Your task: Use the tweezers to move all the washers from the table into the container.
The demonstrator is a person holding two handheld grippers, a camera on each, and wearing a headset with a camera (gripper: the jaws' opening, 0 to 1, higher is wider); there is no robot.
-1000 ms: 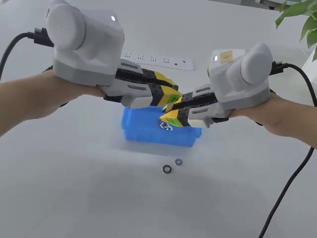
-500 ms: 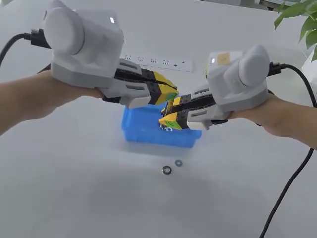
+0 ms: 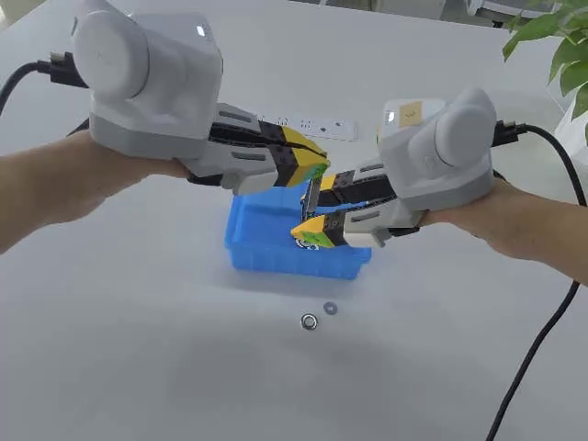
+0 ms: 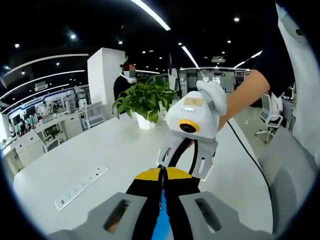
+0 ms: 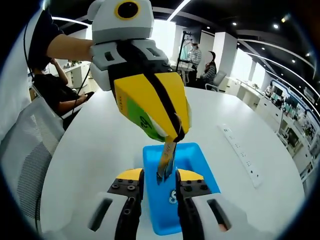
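OK, head view: left gripper [image 3: 312,166] clamped on tweezers [image 3: 311,195], whose tips hang between right gripper's [image 3: 310,209] parted jaws over the blue container [image 3: 262,253]. Two washers [image 3: 310,321] lie on the bench [image 3: 138,358] just beside it.
Left gripper view: own jaws closed.
Right gripper view: own jaws stand apart either side of the tweezers' tips, container below.

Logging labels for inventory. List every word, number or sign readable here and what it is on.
Green sticker on the left gripper: dark characters, too blurred to read.
Yellow label on the right gripper: too small to read.
No text reads clearly.
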